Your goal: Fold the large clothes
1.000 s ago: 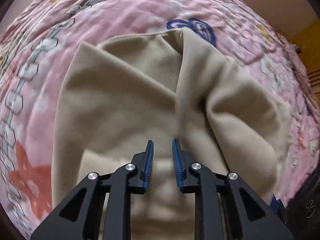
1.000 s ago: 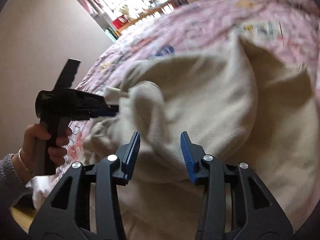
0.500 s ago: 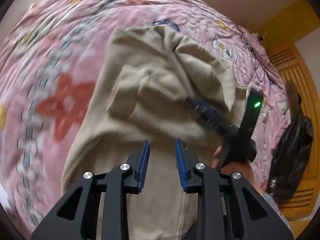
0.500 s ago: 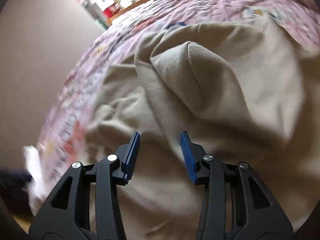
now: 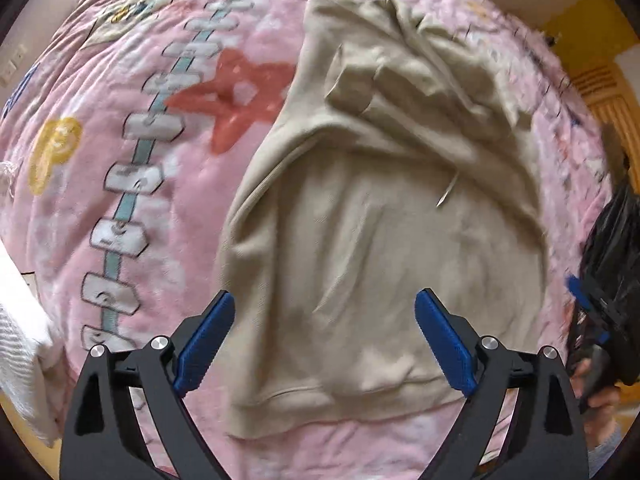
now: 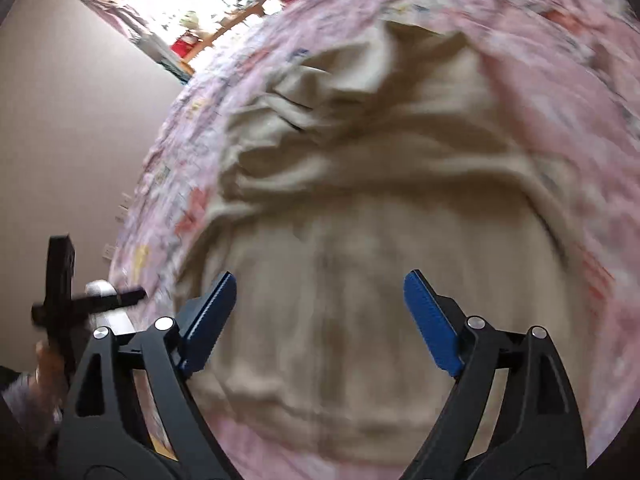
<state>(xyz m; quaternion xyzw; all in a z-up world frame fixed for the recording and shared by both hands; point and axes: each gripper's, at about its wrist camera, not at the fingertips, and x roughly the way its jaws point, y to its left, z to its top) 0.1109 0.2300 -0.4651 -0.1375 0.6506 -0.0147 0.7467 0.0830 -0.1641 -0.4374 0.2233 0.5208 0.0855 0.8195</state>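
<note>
A large beige sweatshirt (image 5: 384,248) lies on a pink patterned blanket (image 5: 132,160), its hem toward me and its upper part crumpled at the far end. My left gripper (image 5: 324,336) is open and empty, held above the hem. My right gripper (image 6: 320,320) is open and empty too, above the same sweatshirt (image 6: 360,280). The right gripper shows at the right edge of the left wrist view (image 5: 600,320). The left gripper shows at the left edge of the right wrist view (image 6: 68,292).
A white knitted cloth (image 5: 20,340) lies at the blanket's left edge. A black bag (image 5: 616,240) stands to the right. A beige wall (image 6: 60,120) and a bright window (image 6: 192,4) lie beyond the bed.
Both grippers have opened wide and let the sweatshirt go. Both have pulled back toward the hem, and the sweatshirt now lies flat on the blanket.
</note>
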